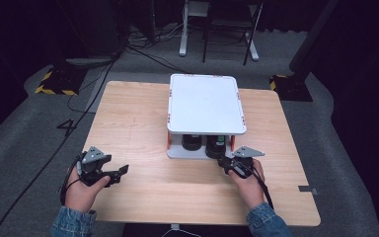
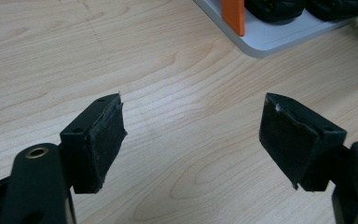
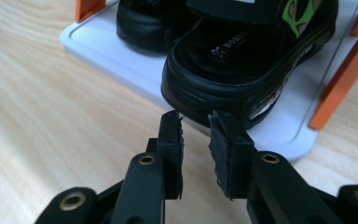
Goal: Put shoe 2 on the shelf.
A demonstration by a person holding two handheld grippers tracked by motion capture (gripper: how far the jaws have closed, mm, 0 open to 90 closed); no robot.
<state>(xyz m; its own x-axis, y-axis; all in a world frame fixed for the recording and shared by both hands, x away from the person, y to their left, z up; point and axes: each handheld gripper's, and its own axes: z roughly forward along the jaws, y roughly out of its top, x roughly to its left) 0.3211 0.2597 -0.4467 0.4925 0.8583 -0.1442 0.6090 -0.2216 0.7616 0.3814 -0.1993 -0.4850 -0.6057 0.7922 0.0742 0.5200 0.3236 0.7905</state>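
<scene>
We see one two-tier white rack [image 1: 205, 106] standing on the wooden surface [image 1: 138, 133], and we take it as our landmark. Its tiers are joined by orange posts [image 3: 342, 74]; we can count three of them in the right gripper view, and one [image 2: 233, 16] in the left gripper view. On the rack's lower shelf [image 3: 121, 56] sit two black sandals: the right sandal [image 3: 247, 60], with green markings on its strap, and the left sandal [image 3: 149, 23] just beside it.

We count two claws, each held in one hand. The right claw [image 3: 196, 128] is at the rack's near edge, just in front of the right sandal's heel; its jaws stand a narrow gap apart with nothing between them, and we cannot tell whether the tips touch the sole. In the high view the right claw [image 1: 227, 163] sits against the rack's near right corner.

The left claw [image 2: 191, 135] is well apart from the rack, off its near left side, jaws spread wide over bare wood, holding nothing. In the high view the left claw [image 1: 121, 172] points toward the rack.
</scene>
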